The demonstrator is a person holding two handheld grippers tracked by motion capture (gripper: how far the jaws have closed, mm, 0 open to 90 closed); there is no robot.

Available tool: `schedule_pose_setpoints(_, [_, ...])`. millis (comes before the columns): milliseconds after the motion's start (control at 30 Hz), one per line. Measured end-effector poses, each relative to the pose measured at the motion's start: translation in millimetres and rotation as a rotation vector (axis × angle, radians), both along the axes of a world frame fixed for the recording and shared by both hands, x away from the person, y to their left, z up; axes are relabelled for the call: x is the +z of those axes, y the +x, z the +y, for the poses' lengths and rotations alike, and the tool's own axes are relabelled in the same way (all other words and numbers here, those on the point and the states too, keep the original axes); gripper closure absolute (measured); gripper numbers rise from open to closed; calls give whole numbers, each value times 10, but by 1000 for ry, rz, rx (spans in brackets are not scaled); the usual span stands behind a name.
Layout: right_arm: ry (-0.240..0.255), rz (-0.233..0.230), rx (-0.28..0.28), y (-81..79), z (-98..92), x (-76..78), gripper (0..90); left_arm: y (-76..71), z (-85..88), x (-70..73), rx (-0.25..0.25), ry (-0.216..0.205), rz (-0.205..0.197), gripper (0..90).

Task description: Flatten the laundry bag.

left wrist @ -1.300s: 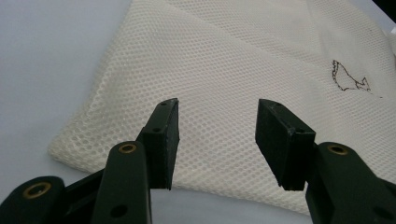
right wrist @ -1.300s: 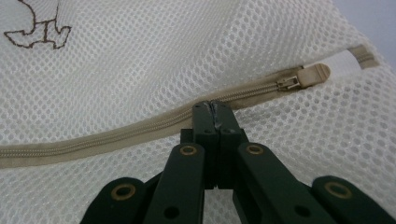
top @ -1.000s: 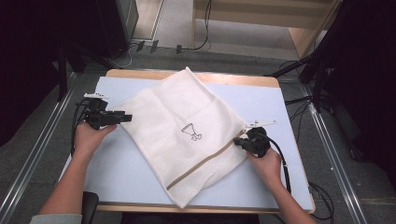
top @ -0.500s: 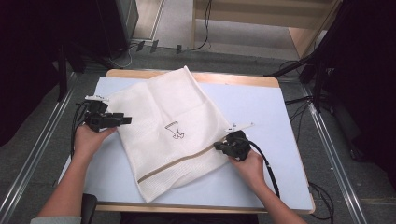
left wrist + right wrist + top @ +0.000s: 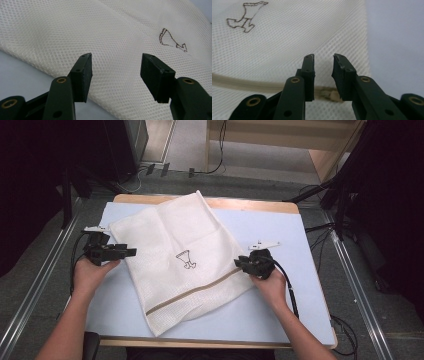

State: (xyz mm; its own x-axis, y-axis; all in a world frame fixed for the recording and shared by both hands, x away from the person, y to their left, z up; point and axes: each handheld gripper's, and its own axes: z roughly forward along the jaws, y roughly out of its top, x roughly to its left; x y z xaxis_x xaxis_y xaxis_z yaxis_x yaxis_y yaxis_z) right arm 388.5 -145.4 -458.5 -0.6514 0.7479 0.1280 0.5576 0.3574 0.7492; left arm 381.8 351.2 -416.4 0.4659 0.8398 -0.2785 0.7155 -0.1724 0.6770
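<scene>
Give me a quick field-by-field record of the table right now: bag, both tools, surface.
item: white mesh laundry bag, lying flat and askew on the table
markings: small embroidered outline figure; tan zipper band across its near end
surface: pale blue table top with a wooden edge
left tool: jaws apart, have just been opening, over the bag's left edge, nothing pinched
right tool: jaws have just opened a little, at the bag's right edge by the zipper end, mesh not gripped
hands: left hand, right hand
</scene>
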Motion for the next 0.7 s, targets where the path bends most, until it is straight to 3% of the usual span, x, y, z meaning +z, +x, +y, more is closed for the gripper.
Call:
schedule_pose_setpoints(200, [-10,-16,-33,218,17,34,636,-86,16,-61,15,-38,13,434])
schedule_pose_setpoints(400, [-13,-36,-60,462,82,7,577,-176,-18,-88,1,-1,24,433])
schedule_pose_setpoints(600, [-25,-2,-81,661,100,-73,580,-227,21,-111,13,3,29,430])
schedule_pose_setpoints(667, [-89,5,-67,722,146,-122,596,-239,44,-124,17,-2,34,430])
schedule_pose_setpoints(700, [-89,5,-67,722,146,-122,596,-241,59,-131,22,-1,36,430])
